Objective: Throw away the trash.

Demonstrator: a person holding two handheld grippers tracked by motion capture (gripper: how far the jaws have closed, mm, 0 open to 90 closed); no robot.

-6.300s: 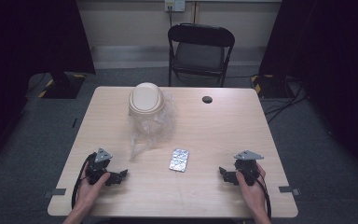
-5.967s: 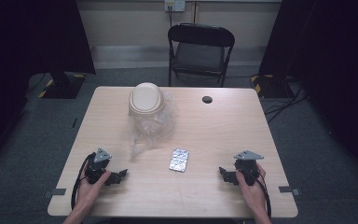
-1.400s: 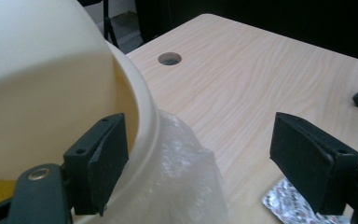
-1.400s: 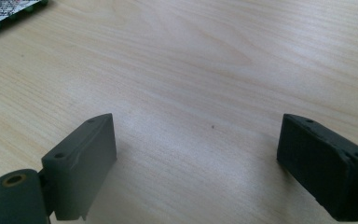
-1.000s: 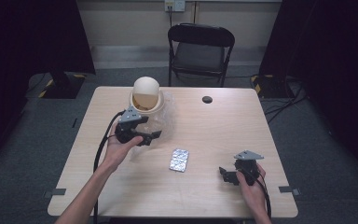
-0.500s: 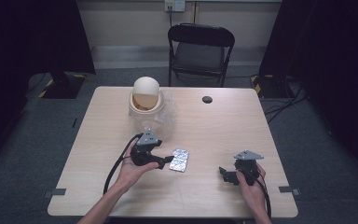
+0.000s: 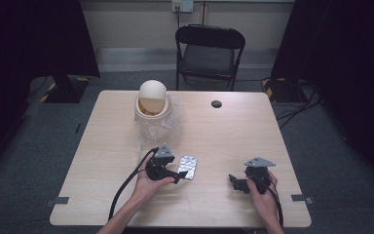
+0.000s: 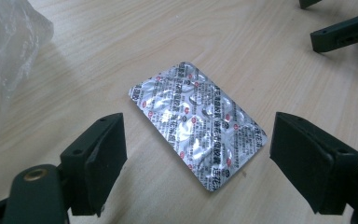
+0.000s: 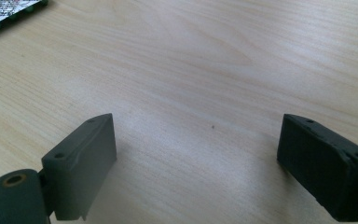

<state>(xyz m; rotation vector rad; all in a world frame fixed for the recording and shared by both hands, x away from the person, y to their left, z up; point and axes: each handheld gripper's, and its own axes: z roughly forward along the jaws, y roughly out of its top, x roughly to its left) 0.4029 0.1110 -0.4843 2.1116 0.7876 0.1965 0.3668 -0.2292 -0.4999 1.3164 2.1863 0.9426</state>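
Observation:
A silver foil blister pack with red and black print lies flat on the wooden table, a little in front of its middle. My left gripper sits just left of it, low over the wood. In the left gripper view the pack lies between the black fingers, which stand wide on either side without touching it. My right gripper rests near the front right of the table, open over bare wood. One corner of the pack peeks in at the top left of the right gripper view.
A cream bin with a domed lid stands at the back left, with a crumpled clear plastic bag in front of it, close behind my left hand. A small black disc lies at the back. A folding chair stands beyond the table.
My left hand has come from beside the bin toward the table's front and down, so its jaws now flank the blister pack. The right hand has kept still.

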